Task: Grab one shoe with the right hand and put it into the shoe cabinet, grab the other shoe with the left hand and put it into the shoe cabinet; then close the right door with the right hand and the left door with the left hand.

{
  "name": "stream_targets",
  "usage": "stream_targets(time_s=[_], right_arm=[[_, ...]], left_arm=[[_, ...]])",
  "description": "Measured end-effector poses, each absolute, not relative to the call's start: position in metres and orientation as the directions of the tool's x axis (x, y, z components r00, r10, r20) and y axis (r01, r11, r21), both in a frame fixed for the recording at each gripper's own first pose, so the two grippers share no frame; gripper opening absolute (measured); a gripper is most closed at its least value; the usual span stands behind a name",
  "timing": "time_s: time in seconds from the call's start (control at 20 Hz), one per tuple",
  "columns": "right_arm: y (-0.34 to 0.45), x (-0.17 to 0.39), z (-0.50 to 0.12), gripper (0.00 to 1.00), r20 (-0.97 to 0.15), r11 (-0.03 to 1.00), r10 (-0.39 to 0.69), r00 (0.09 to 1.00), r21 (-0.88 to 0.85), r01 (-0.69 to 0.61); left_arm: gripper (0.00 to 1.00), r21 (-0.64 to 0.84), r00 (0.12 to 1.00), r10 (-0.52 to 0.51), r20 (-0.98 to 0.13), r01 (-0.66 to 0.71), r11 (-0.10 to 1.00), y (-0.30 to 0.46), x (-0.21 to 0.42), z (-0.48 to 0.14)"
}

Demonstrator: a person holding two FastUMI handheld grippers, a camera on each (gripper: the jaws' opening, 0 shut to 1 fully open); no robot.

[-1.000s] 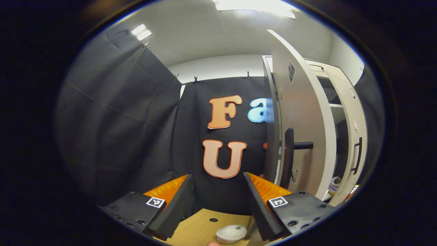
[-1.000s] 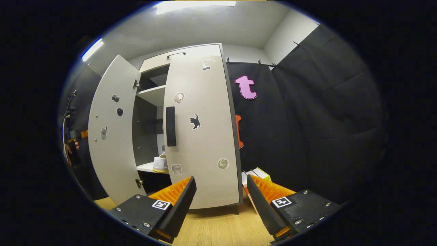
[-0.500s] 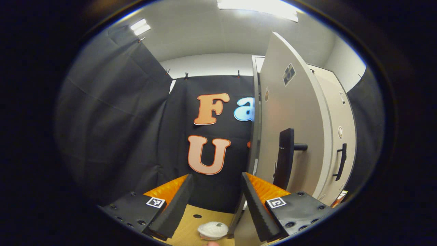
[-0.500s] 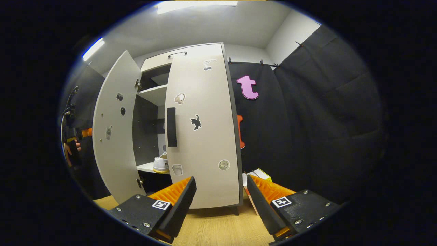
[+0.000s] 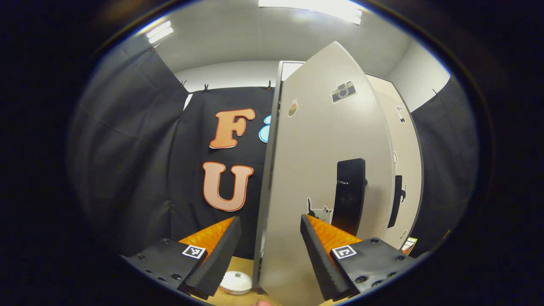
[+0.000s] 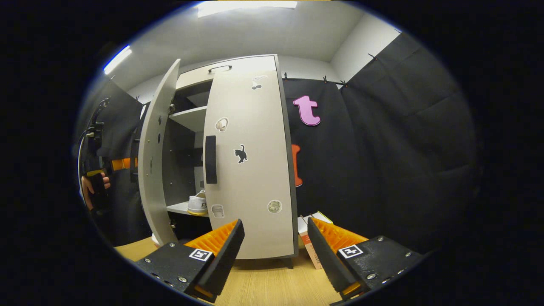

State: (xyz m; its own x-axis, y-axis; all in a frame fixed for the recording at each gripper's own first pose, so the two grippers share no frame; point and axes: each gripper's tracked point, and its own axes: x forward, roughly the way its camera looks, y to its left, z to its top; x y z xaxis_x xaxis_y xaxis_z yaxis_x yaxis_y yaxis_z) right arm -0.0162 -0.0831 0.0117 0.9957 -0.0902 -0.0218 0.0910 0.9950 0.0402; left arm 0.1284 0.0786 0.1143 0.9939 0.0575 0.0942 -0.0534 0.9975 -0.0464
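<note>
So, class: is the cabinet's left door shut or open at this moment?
Open. In the right gripper view the left door stands angled out from the cabinet, leaving a gap through which shelves and a shoe show, while the right door looks closed.

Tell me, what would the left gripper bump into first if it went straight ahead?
Probably the left door of the cabinet. Its front face sits right between the open left gripper fingers, though how far off it is remains hard to judge.
</note>
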Motion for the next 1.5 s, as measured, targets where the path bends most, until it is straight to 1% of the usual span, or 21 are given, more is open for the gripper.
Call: stream_targets(time_s=[0.05, 0.1, 0.2, 0.3, 0.5, 0.55, 0.6, 0.65, 0.7, 0.75, 0.8, 0.85, 1.0, 1.05, 1.1, 1.15, 1.2, 1.3, 1.35, 1.45, 1.5], right_arm=[[-0.084, -0.018, 0.012, 0.92, -0.021, 0.995, -0.093, 0.995, 0.040, 0.094], [-0.086, -0.019, 0.013, 0.92, -0.020, 0.995, -0.095, 0.995, 0.040, 0.096], [-0.093, -0.026, 0.017, 0.92, -0.020, 0.994, -0.107, 0.994, 0.035, 0.107], [-0.097, -0.027, 0.017, 0.92, -0.023, 0.993, -0.114, 0.993, 0.032, 0.114], [-0.103, -0.029, 0.015, 0.92, -0.032, 0.992, -0.123, 0.992, 0.022, 0.123], [-0.102, -0.029, 0.014, 0.92, -0.034, 0.992, -0.121, 0.992, 0.024, 0.122], [-0.100, -0.030, 0.013, 0.92, -0.037, 0.993, -0.117, 0.992, 0.026, 0.118], [-0.099, -0.030, 0.013, 0.92, -0.038, 0.993, -0.114, 0.993, 0.027, 0.115], [-0.098, -0.030, 0.013, 0.92, -0.038, 0.993, -0.110, 0.993, 0.027, 0.111], [-0.095, -0.029, 0.012, 0.92, -0.040, 0.994, -0.104, 0.994, 0.030, 0.105], [-0.092, -0.029, 0.012, 0.92, -0.040, 0.995, -0.096, 0.995, 0.034, 0.098], [-0.089, -0.026, 0.012, 0.92, -0.042, 0.995, -0.089, 0.995, 0.040, 0.091], [-0.078, -0.021, 0.012, 0.92, -0.043, 0.996, -0.064, 0.997, 0.053, 0.066], [-0.074, -0.019, 0.012, 0.92, -0.041, 0.997, -0.056, 0.998, 0.054, 0.059], [-0.070, -0.019, 0.012, 0.92, -0.039, 0.997, -0.048, 0.998, 0.055, 0.050], [-0.065, -0.016, 0.013, 0.92, -0.038, 0.997, -0.038, 0.999, 0.059, 0.040], [-0.059, -0.015, 0.013, 0.92, -0.040, 0.998, -0.020, 0.999, 0.066, 0.023], [-0.050, -0.013, 0.013, 0.92, -0.035, 0.998, 0.001, 0.999, 0.069, 0.001], [-0.047, -0.012, 0.013, 0.92, -0.032, 0.998, 0.006, 0.999, 0.066, -0.004], [-0.041, -0.012, 0.010, 0.92, -0.033, 0.998, 0.014, 0.999, 0.061, -0.011], [-0.038, -0.011, 0.007, 0.92, -0.036, 0.998, 0.017, 0.999, 0.063, -0.015]], left_arm=[[0.89, -0.053, 0.996, 0.028, 0.084, -0.024, 0.998, 0.067, 0.137, 0.109], [0.93, -0.058, 0.997, 0.003, 0.071, 0.001, 0.998, 0.054, 0.146, 0.104], [0.99, -0.074, 0.998, -0.016, 0.060, 0.020, 0.997, 0.041, 0.160, 0.097], [0.95, -0.104, 0.998, -0.015, 0.053, 0.020, 0.994, 0.038, 0.168, 0.092], [0.94, -0.126, 0.998, 0.011, 0.058, -0.004, 0.992, 0.049, 0.165, 0.095], [0.94, -0.120, 0.998, 0.019, 0.058, -0.012, 0.993, 0.052, 0.160, 0.096], [0.96, -0.115, 0.998, 0.025, 0.056, -0.018, 0.993, 0.055, 0.155, 0.098], [0.94, -0.110, 0.998, 0.025, 0.054, -0.019, 0.994, 0.057, 0.148, 0.099], [0.96, -0.104, 0.998, 0.026, 0.055, -0.020, 0.994, 0.059, 0.140, 0.099], [0.96, -0.096, 0.998, 0.028, 0.052, -0.023, 0.995, 0.061, 0.131, 0.100], [0.94, -0.086, 0.998, 0.027, 0.051, -0.023, 0.996, 0.062, 0.122, 0.100], [0.96, -0.076, 0.998, 0.027, 0.049, -0.023, 0.997, 0.062, 0.113, 0.100], [0.96, -0.053, 0.999, 0.032, 0.042, -0.029, 0.998, 0.062, 0.084, 0.096], [0.94, -0.051, 0.998, 0.038, 0.040, -0.036, 0.998, 0.063, 0.076, 0.093], [0.96, -0.049, 0.999, 0.041, 0.036, -0.039, 0.998, 0.063, 0.066, 0.089], [0.96, -0.051, 0.999, 0.044, 0.027, -0.043, 0.998, 0.062, 0.059, 0.084], [0.94, -0.055, 0.999, 0.051, 0.020, -0.049, 0.997, 0.061, 0.052, 0.078], [0.94, -0.047, 0.997, 0.067, 0.025, -0.065, 0.997, 0.063, 0.038, 0.068], [0.96, -0.034, 0.996, 0.082, 0.024, -0.081, 0.996, 0.065, 0.033, 0.062], [0.94, -0.018, 0.995, 0.099, 0.016, -0.099, 0.995, 0.064, 0.022, 0.047], [0.96, -0.021, 0.995, 0.100, 0.011, -0.100, 0.995, 0.061, 0.017, 0.040]])
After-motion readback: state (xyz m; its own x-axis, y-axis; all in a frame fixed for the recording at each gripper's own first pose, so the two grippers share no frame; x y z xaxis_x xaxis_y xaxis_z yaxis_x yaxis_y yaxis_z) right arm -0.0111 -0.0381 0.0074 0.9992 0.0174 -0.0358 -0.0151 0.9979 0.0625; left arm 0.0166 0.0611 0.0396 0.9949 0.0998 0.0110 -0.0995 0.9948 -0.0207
